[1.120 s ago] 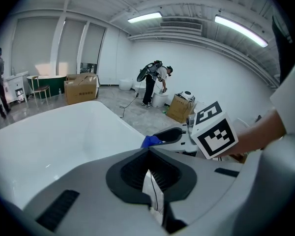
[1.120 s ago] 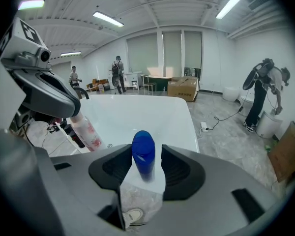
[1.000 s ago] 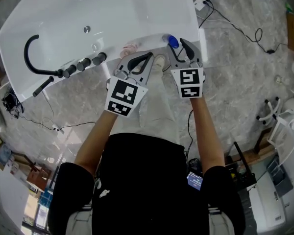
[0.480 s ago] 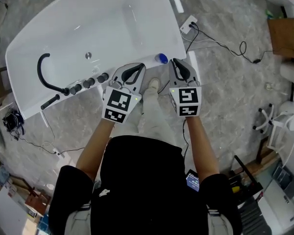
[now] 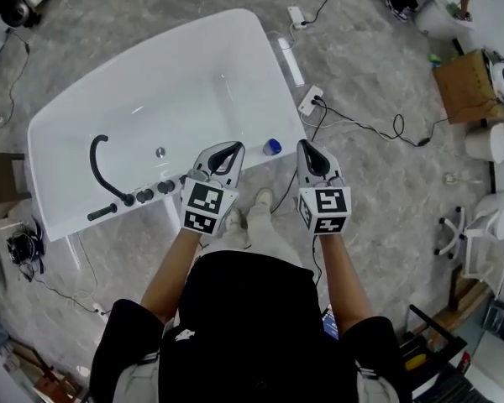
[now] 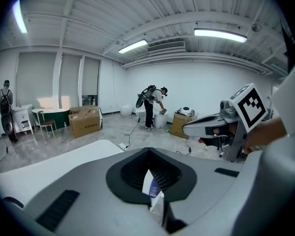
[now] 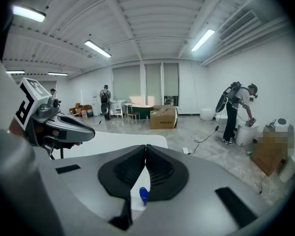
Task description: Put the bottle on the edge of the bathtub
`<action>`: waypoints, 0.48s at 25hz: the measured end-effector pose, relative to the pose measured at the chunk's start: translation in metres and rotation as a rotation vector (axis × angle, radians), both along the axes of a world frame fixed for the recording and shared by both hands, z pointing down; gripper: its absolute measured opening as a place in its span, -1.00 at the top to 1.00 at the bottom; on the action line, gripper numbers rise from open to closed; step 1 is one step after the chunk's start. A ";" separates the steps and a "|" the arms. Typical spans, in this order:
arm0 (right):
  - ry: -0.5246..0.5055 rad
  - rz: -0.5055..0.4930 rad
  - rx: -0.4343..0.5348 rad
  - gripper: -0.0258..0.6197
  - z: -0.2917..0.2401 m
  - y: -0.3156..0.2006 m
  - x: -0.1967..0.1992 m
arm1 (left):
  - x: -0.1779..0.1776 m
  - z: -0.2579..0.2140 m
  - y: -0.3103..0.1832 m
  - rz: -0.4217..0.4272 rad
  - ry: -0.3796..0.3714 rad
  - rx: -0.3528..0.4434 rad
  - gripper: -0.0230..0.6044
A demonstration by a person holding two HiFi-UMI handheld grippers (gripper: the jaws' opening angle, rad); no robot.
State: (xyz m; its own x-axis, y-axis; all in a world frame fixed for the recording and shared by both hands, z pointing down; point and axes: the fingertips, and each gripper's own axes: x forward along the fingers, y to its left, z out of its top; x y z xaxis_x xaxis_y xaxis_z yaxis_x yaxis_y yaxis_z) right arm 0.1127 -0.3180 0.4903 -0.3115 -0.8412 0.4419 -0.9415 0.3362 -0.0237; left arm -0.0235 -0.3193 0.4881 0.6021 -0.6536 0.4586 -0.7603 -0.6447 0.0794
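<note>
The bottle point(image 5: 272, 147), white with a blue cap, stands upright on the near rim of the white bathtub point(image 5: 84, 116), near its right end. Neither gripper touches it. In the head view my left gripper point(image 5: 228, 148) and my right gripper point(image 5: 307, 145) are held up side by side, one on each side of the bottle and well above it. Both have their jaws together with nothing between them. The bottle point(image 6: 154, 188) shows small below the left gripper point(image 6: 148, 151), and its blue cap point(image 7: 143, 194) below the right gripper point(image 7: 145, 146).
A black curved spout point(image 5: 101, 162) and several knobs point(image 5: 155, 191) sit on the tub's near rim at the left. A power strip point(image 5: 309, 101) and cables lie on the marble floor to the right. A cardboard box point(image 5: 462, 82) stands far right. Other people stand far off.
The right gripper, open around the bottle a second ago, has shut empty and drawn back. Both grippers and the head camera have risen away from the tub; the bottle stays on the rim.
</note>
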 end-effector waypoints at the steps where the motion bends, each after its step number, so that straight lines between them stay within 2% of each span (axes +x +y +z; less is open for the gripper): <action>1: -0.001 0.004 0.011 0.84 -0.008 0.002 0.000 | -0.002 -0.007 0.002 -0.001 0.005 0.007 0.88; 5: -0.022 0.021 0.053 0.84 -0.037 0.006 0.003 | -0.011 -0.037 0.006 -0.018 0.036 0.031 0.88; 12: -0.047 0.065 0.115 0.84 -0.080 0.013 0.017 | -0.027 -0.082 0.005 -0.048 0.041 0.115 0.88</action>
